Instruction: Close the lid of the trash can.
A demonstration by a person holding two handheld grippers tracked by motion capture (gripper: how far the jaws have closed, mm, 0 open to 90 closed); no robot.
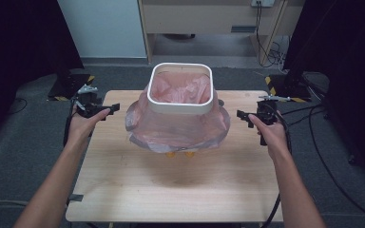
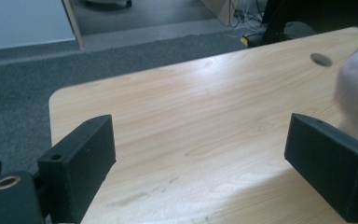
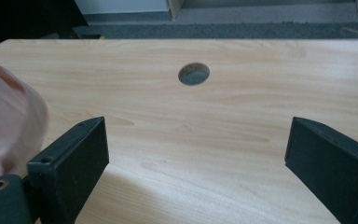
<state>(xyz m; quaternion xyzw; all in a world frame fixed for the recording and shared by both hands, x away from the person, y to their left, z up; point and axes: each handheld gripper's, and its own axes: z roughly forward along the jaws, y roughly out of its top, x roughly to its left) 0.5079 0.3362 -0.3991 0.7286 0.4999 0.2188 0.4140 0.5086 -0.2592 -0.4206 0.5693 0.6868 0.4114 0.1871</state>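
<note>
At the centre of the high view, a white square-rimmed plastic bin (image 1: 180,90) lined with a pink translucent bag (image 1: 178,124) stands on the pale wooden worktop (image 1: 171,190). The left hand-held gripper (image 1: 115,107) at frame left and right hand-held gripper (image 1: 240,114) at frame right flank it, jaws wide, holding nothing. No writing is legible.
</note>
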